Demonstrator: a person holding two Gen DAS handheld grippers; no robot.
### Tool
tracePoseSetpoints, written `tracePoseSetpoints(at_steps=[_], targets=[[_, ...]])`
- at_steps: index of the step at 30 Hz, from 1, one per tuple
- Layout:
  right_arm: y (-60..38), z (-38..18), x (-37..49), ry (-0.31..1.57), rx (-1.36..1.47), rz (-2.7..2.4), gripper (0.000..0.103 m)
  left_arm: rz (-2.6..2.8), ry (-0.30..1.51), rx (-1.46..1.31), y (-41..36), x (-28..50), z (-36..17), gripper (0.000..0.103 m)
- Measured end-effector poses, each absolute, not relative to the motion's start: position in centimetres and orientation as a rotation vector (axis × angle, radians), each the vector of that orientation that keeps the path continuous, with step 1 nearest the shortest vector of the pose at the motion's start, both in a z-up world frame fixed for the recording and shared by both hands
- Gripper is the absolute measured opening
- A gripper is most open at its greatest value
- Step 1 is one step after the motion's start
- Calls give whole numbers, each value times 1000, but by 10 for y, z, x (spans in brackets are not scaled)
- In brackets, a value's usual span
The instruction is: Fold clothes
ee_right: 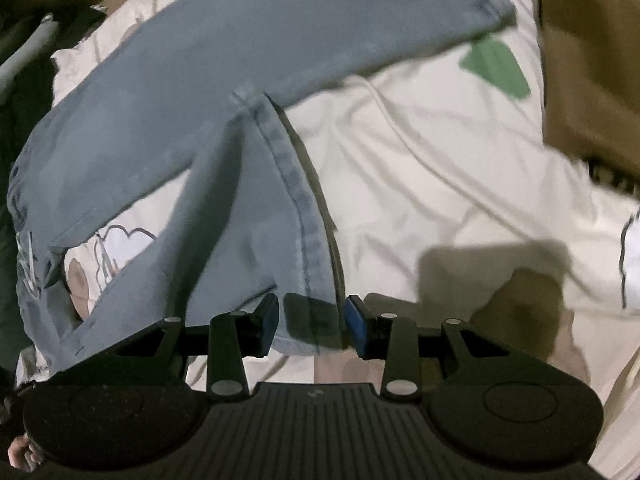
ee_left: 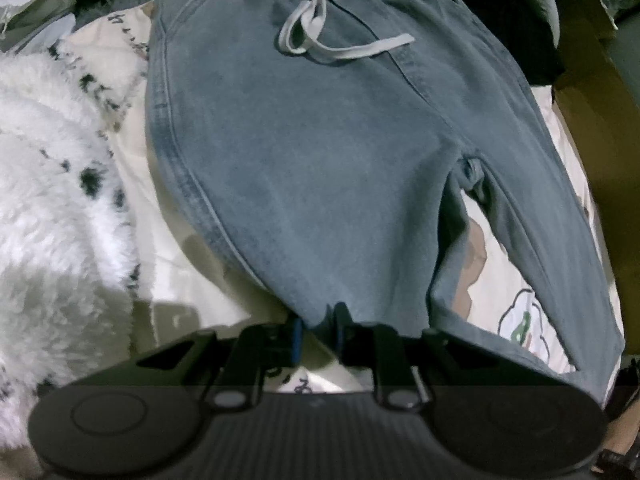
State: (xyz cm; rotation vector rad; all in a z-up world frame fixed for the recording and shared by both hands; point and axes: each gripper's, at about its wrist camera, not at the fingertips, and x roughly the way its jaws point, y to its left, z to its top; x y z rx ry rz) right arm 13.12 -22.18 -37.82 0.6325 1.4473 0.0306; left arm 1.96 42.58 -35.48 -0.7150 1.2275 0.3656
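Both tongs sit at the bottom of their own views. Left tongs (ee_left: 318, 330) are nearly pressed together, pinching the hem of one trouser leg between blue pads. Right tongs (ee_right: 310, 326) stand spread, with the hem of a trouser leg lying between the pads; no pad visibly presses on the cloth.

Just beyond the tongs lie the jeans (ee_left: 320, 140), faded blue denim, spread flat on a bed under a cream bedsheet (ee_right: 440, 168) with cartoon prints. In the left wrist view the long axis runs from the bottom of the frame to the top: hems nearest, then the crotch right of centre, then the elastic waistband with a white drawstring (ee_left: 320, 36) at the top edge. So the waist points away and the leg ends point toward the camera. In the right wrist view the two legs part in a V, one running to the upper right, the other down to the spread pads.

A fluffy white blanket (ee_left: 52, 208) with dark specks fills the left side of the left wrist view, beside the jeans.

Judging from this, the fold has not begun; the step in hand is taking hold of both leg ends. Next, the right pads need to close on their hem, then both hems would be carried toward the waistband.
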Motion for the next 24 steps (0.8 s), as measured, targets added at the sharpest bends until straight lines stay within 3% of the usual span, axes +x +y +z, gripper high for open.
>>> tracePoseSetpoints(at_steps=[15, 19, 24], targets=[[-222, -430, 81, 1326, 983, -123, 44, 362, 1241, -711, 427, 17, -363, 16], [-224, -433, 61, 1280, 1149, -211, 47, 362, 1242, -708, 427, 16, -364, 16], [-220, -442, 35, 1176, 1341, -288, 59, 367, 1244, -704, 424, 18, -366, 16]])
